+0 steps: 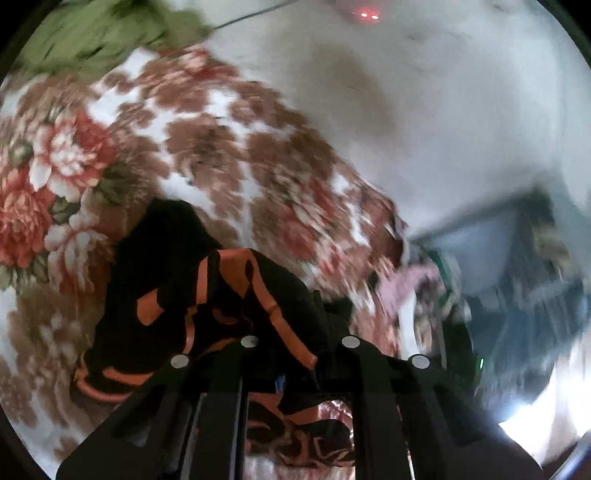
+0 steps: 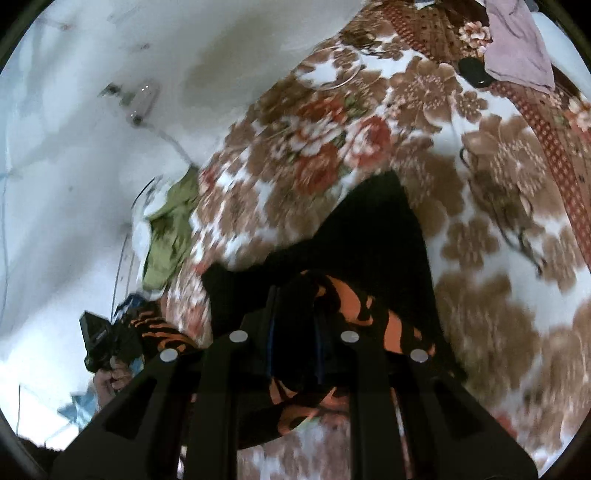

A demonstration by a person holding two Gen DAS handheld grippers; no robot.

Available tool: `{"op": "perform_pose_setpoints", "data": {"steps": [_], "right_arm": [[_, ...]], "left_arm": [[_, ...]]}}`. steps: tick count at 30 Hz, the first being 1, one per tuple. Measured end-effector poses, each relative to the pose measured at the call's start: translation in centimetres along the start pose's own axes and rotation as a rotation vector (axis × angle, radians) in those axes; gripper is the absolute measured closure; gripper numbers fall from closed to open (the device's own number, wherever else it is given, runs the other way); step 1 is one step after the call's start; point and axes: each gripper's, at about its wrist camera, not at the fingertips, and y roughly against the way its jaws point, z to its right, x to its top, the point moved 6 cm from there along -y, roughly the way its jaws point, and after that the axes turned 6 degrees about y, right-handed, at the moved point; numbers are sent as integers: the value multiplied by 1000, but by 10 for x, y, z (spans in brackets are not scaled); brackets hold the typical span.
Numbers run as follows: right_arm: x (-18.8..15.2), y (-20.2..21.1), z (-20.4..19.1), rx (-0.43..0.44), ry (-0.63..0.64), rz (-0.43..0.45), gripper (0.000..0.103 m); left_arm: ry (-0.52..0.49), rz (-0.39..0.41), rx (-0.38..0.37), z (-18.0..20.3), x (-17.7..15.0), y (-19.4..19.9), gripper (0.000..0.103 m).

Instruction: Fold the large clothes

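On the left of the left wrist view a green cloth [image 1: 99, 33] lies bunched at the far edge of a bed covered by a flowered blanket [image 1: 229, 147]. A black garment with orange stripes [image 1: 184, 295] hangs over the blanket, its upper edge running into the left gripper [image 1: 295, 369]. The fingers stand close together and are clamped on the garment's fabric. To the right, past the bed's edge, the picture is too blurred to tell whether any container is there or what it holds.

In the right wrist view a hand [image 2: 110, 380] at the far left holds the left gripper [image 2: 107, 339], with striped fabric trailing from it. The green cloth [image 2: 170, 236] sits beside the white wall. In the middle the right gripper [image 2: 295, 354] has its fingers nearly together, pinched on the garment [image 2: 369, 236], which drapes down onto the flowered blanket [image 2: 498, 295]. At the upper right a pink cloth [image 2: 517, 51] lies on the blanket, just beside a small black thing [image 2: 472, 72].
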Motion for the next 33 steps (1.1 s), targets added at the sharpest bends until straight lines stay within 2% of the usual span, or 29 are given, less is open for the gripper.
{"op": "perform_pose_setpoints", "data": {"steps": [3, 7, 14, 17, 20, 22, 23, 24, 25, 26, 27, 28, 31, 33], "right_arm": [[37, -38, 28, -28, -59, 15, 87], [63, -94, 57, -85, -61, -14, 87], [71, -178, 100, -219, -14, -110, 87], [69, -197, 110, -273, 18, -126, 87], [72, -204, 123, -267, -44, -126, 88], [74, -201, 123, -256, -59, -132, 82], [74, -199, 120, -243, -57, -135, 65], [76, -194, 113, -224, -38, -129, 37], [79, -190, 105, -211, -9, -123, 23], [82, -185, 97, -207, 11, -112, 3], [89, -174, 87, -221, 43, -80, 5], [95, -163, 78, -232, 70, -48, 5], [111, -140, 59, -202, 88, 15, 4], [115, -126, 43, -216, 119, 39, 4]], "left_arm": [[77, 24, 68, -34, 38, -37, 93], [55, -9, 201, -73, 61, -96, 93], [-23, -29, 365, -114, 66, -154, 93], [-80, -22, 424, -125, 65, -168, 92], [-108, -21, 449, -128, 70, -173, 89], [-74, -40, 426, -127, 73, -172, 88], [-54, -57, 412, -125, 75, -168, 86], [-47, -73, 394, -121, 78, -164, 76], [-53, -84, 369, -113, 80, -159, 56], [-69, -90, 356, -106, 80, -155, 46], [-90, -103, 336, -96, 81, -150, 23], [-115, -119, 308, -82, 82, -144, 6], [-148, -122, 291, -58, 89, -127, 5], [-165, -80, 283, -37, 98, -107, 5]]}}
